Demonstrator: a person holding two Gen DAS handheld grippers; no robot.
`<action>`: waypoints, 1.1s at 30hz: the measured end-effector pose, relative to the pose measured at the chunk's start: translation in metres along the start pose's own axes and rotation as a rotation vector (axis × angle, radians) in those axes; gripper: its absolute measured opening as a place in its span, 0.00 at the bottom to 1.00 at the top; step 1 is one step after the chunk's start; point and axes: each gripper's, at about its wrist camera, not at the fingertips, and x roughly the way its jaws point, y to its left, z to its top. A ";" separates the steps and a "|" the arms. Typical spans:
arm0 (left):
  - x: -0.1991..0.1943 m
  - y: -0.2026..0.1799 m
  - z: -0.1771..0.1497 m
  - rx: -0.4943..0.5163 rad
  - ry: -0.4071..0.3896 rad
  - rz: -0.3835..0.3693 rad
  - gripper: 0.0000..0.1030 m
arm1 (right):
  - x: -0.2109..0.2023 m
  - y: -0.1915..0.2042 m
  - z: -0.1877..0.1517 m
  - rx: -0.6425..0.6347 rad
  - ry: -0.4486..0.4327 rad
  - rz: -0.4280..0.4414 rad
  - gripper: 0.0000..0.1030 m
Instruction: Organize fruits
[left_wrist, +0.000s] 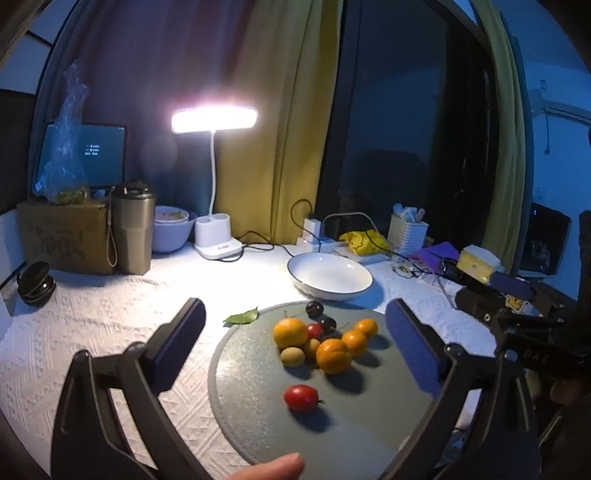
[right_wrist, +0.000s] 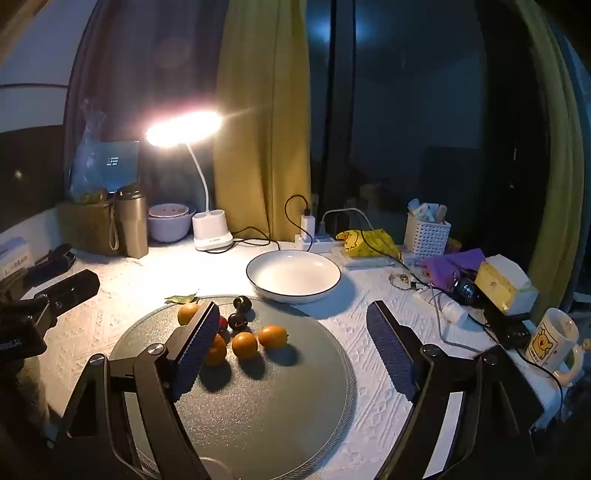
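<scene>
Over on the left the left gripper (left_wrist: 295, 321) hangs above the near edge of the round grey mat (left_wrist: 258, 435), its fingers spread wide and holding nothing. Between them I can see the fruit: a lone red tomato (left_wrist: 301, 397) nearest, well apart from the huddle of oranges (left_wrist: 333, 355), small yellow-green fruits (left_wrist: 293, 356) and dark cherries (left_wrist: 314, 308) farther in, which touch one another. A green leaf (left_wrist: 242, 316) lies at the mat's far left rim. Behind the mat sits the empty white bowl (right_wrist: 293, 275), which I take to be where the fruit goes, just beyond the rim. To the right, the right gripper (right_wrist: 291, 325) also stands wide apart and empty, its left finger covering part of the pile. What worries me is that crowding: closing on one orange could nudge its neighbours rolling off the smooth mat, and the soft tomato or cherries might bruise under the ridged pads. The dim lamp light doesn't help judging depth.
</scene>
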 end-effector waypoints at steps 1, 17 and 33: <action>0.001 0.002 0.000 -0.008 0.006 0.001 0.96 | 0.000 -0.002 -0.001 0.009 0.009 0.007 0.82; 0.006 0.003 -0.001 -0.006 -0.029 0.055 0.96 | 0.012 0.011 0.000 -0.031 0.033 0.001 0.82; 0.016 0.012 -0.002 -0.027 0.011 0.060 0.96 | 0.017 0.008 0.001 -0.018 0.038 0.007 0.82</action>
